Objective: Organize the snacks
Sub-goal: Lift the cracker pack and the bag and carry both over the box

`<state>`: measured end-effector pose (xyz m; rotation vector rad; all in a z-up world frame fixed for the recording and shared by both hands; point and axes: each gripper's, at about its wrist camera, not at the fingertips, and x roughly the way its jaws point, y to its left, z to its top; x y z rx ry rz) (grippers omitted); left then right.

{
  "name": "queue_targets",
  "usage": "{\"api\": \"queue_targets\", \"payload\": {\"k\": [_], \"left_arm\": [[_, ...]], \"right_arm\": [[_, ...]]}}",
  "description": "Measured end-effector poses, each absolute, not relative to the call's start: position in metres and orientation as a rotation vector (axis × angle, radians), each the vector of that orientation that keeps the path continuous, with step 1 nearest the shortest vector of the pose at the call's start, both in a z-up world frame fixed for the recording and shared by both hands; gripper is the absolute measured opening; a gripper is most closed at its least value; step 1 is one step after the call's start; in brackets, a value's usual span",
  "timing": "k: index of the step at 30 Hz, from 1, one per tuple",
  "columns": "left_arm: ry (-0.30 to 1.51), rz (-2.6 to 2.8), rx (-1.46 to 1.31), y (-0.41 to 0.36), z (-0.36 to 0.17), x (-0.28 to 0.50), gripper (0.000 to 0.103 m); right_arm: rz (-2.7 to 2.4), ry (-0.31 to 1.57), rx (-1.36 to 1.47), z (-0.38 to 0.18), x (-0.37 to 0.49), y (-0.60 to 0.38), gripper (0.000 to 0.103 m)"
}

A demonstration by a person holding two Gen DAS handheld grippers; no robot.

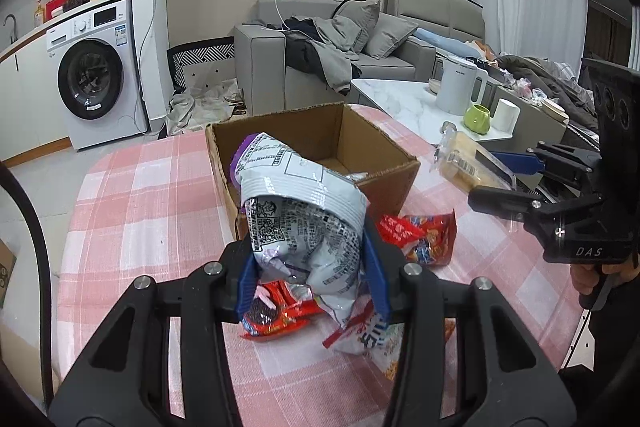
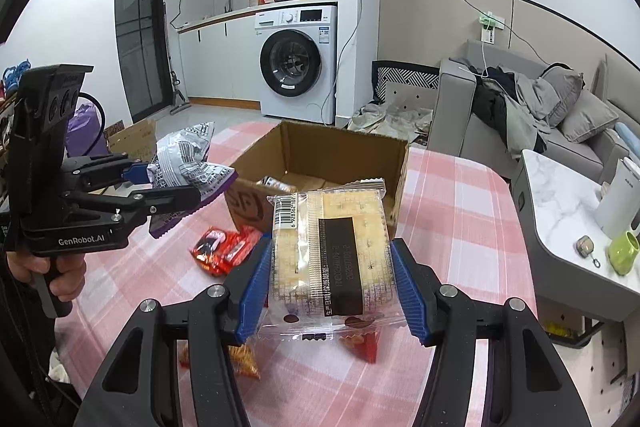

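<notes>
Left wrist view: left tool (image 1: 314, 271), lower centre, blue pads clamped on a crumpled silver snack bag (image 1: 304, 211) held up in front of the cardboard box (image 1: 384, 147).
Right wrist view: right tool (image 2: 330, 285), lower centre, pads pressed on both sides of a clear cracker pack (image 2: 328, 255), lifted off the tabletop (image 2: 460, 219).
Cardboard box: open-topped, centre frame, on the pink checked tabletop; a few packets lie inside.
Red snack packet (image 2: 222, 249): flat on the tabletop, left of the cracker pack, just before the box.
Orange packet (image 2: 244, 361): lower frame, under the right tool.
Person's hand (image 2: 60, 277): left edge, gripping the left tool's handle.
Background: washing machine (image 2: 298, 67) upper centre; grey sofa (image 2: 520, 115) at right.
</notes>
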<state>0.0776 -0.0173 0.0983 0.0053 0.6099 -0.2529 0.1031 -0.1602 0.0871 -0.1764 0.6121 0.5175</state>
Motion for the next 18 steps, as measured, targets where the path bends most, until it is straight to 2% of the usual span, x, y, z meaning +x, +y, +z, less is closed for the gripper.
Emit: {"api": "queue_targets", "payload": {"k": [18], "left_arm": [[0.638,-0.218,-0.019,-0.02,0.102,0.154,0.043]], "right_arm": [[0.53,0.64,-0.142,0.092,0.159,-0.14,0.059]]}}
